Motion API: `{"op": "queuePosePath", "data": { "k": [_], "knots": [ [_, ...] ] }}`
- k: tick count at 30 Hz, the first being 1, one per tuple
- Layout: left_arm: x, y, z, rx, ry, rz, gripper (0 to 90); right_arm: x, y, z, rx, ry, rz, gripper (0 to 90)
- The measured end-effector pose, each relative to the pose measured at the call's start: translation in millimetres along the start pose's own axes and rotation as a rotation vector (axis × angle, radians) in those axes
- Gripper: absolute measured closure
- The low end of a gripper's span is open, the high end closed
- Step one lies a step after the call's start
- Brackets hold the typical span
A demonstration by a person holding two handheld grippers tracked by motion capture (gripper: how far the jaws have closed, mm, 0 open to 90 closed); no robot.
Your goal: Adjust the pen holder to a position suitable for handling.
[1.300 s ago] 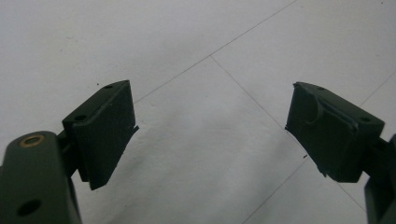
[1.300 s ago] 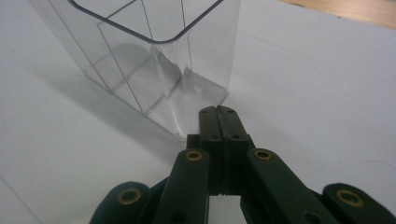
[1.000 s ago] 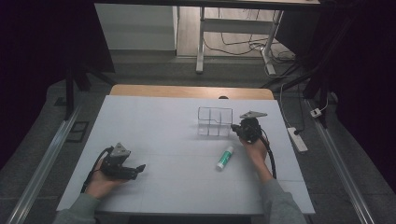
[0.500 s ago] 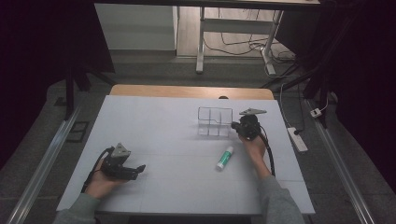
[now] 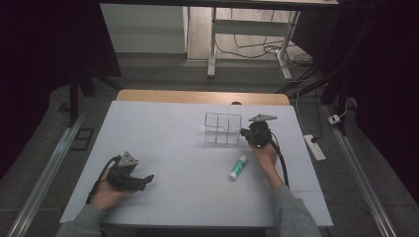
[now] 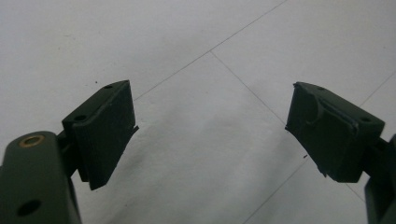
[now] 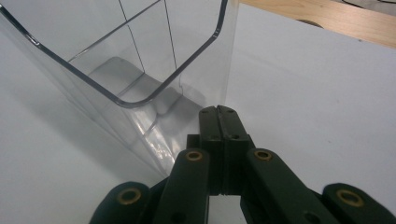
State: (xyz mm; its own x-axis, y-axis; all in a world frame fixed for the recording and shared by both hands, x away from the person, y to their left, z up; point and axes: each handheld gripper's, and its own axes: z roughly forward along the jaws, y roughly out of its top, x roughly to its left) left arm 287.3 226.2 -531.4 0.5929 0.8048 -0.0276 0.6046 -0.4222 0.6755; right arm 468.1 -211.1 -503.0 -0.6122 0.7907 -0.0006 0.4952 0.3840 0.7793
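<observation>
A clear plastic box [image 5: 223, 128] with inner dividers stands on the white table [image 5: 173, 128], right of centre. My right gripper [image 5: 244, 132] sits just off the box's right side, pointing at it. In the right gripper view the jaws are shut [image 7: 218, 112] with nothing between them, their tips at the foot of the clear box [image 7: 140, 70] by its corner. A white tube with a green cap [image 5: 237, 167] lies on the table just in front of that hand. My left gripper [image 5: 146, 179] rests at the near left, open [image 6: 210, 126], with bare table between its pads.
A wooden strip [image 5: 202, 97] runs along the table's far edge. A power strip [image 5: 314, 147] and cables lie on the floor to the right. A metal rail [image 5: 49, 168] runs along the left side. White table surface [image 6: 196, 51] stretches ahead of the left gripper.
</observation>
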Motion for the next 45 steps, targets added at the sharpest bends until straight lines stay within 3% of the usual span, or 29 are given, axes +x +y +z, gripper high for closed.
{"op": "queuePosePath", "data": {
  "k": [16, 31, 45],
  "knots": [
    [-0.2, 0.0, 0.3, 0.006, 0.0, 0.005, 15.2, 9.3, 6.3, 8.2, 0.002, 0.017, -0.016, 89.3],
    [-0.4, -0.2, 0.3, 0.008, 0.002, 0.008, 15.2, 33.6, 17.3, 23.8, 0.009, 0.068, -0.067, 89.2],
    [-1.0, -0.3, 1.0, 0.011, 0.006, 0.011, 15.2, 43.6, 24.1, 33.6, 0.01, 0.092, -0.09, 89.2]
  ]
}}
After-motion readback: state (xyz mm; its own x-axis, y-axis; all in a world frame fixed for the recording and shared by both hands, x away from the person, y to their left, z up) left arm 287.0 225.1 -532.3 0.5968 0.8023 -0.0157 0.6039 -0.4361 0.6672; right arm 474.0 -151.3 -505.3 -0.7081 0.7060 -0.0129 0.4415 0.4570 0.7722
